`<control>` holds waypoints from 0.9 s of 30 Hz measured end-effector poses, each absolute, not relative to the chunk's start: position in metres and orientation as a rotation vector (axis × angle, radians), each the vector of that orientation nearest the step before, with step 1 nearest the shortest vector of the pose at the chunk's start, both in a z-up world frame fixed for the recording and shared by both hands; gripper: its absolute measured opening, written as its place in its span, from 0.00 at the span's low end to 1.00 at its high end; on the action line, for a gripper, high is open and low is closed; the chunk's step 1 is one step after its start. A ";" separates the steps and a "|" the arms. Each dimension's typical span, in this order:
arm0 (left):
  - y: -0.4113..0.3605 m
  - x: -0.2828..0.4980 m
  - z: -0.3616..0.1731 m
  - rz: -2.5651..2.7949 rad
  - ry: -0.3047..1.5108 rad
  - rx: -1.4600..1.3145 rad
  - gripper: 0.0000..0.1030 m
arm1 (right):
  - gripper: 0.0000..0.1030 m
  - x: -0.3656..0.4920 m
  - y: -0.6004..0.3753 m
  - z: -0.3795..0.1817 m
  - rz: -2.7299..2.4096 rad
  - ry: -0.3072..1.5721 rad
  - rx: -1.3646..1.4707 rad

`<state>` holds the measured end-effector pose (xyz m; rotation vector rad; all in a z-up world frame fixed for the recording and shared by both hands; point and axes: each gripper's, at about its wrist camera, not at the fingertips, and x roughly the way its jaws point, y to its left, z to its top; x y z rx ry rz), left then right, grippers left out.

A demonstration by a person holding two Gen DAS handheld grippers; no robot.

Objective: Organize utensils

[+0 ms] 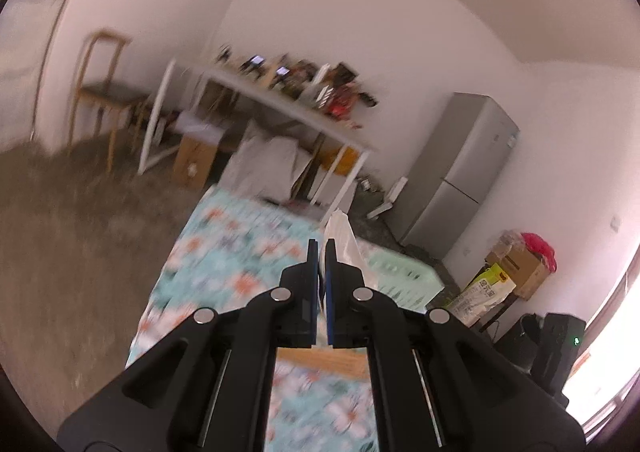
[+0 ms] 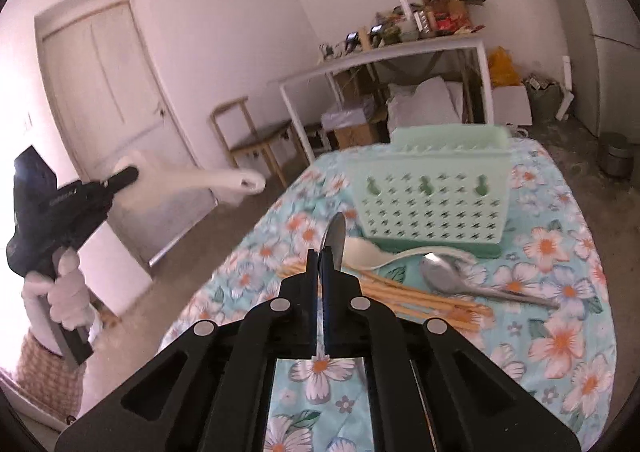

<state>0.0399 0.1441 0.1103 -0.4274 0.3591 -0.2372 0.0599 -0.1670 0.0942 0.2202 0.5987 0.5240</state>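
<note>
Above the floral tablecloth [image 2: 560, 252], our left gripper [image 1: 322, 248] clamps a white plastic spoon [image 1: 344, 240]; our right gripper [image 2: 320, 256] clamps a metal spoon [image 2: 336, 240].

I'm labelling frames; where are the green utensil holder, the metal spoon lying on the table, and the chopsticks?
green utensil holder [image 2: 434, 196]: right wrist view, perforated front wall.
metal spoon [image 2: 442, 272]: right wrist view, bowl.
chopsticks [image 2: 432, 306]: right wrist view, mid-bundle.

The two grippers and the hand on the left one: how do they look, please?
Both the left gripper and the right gripper are matte black, with angular linkage arms, round silver pins and blue pads on the fingers. The right wrist view shows the hand in a white glove above a checked sleeve.
</note>
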 end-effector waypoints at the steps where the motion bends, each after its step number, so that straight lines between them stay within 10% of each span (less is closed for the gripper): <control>1: 0.131 0.047 0.122 -0.244 0.344 -0.392 0.02 | 0.02 0.059 -0.175 0.098 0.524 0.583 0.234; 21: 0.033 0.132 0.146 -0.151 0.458 -0.163 0.02 | 0.05 0.076 -0.201 0.080 0.651 0.637 0.170; 24: 0.051 0.125 0.135 -0.131 0.467 -0.215 0.02 | 0.37 0.081 -0.153 0.049 0.688 0.721 0.035; 27: 0.067 0.121 0.124 -0.119 0.479 -0.272 0.02 | 0.42 0.079 -0.101 0.019 0.701 0.762 -0.168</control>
